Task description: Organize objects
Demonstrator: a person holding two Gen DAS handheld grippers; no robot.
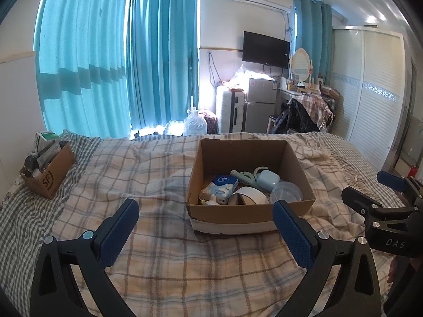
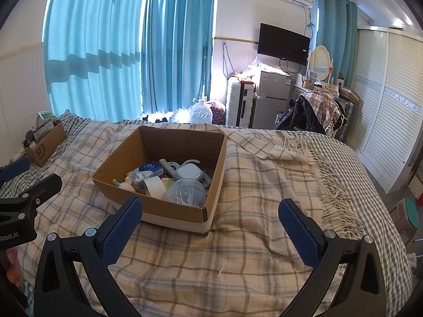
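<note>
Cardboard box [image 2: 169, 211] sitting mid-bed [image 2: 238, 264], holding tissue pack [image 2: 146, 173], clear lidded tub [image 2: 186, 191], tape roll [image 2: 154, 187]; left gripper [image 1: 206, 228] and right gripper [image 2: 210, 224] hovering, jaws wide, empty.

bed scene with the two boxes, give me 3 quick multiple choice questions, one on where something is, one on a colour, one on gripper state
1. Where is the round clear lidded container?
A. in the big cardboard box
B. on the blanket
C. in the small box

2. What colour are the curtains?
A. white
B. red
C. teal blue

3. How are the two grippers?
A. both shut on items
B. both open, holding nothing
C. one shut on the box

Answers: 1 A, it sits in the box's near corner. 2 C, teal blue against the window. 3 B, the left gripper and right gripper show wide gaps and bare pads.
</note>
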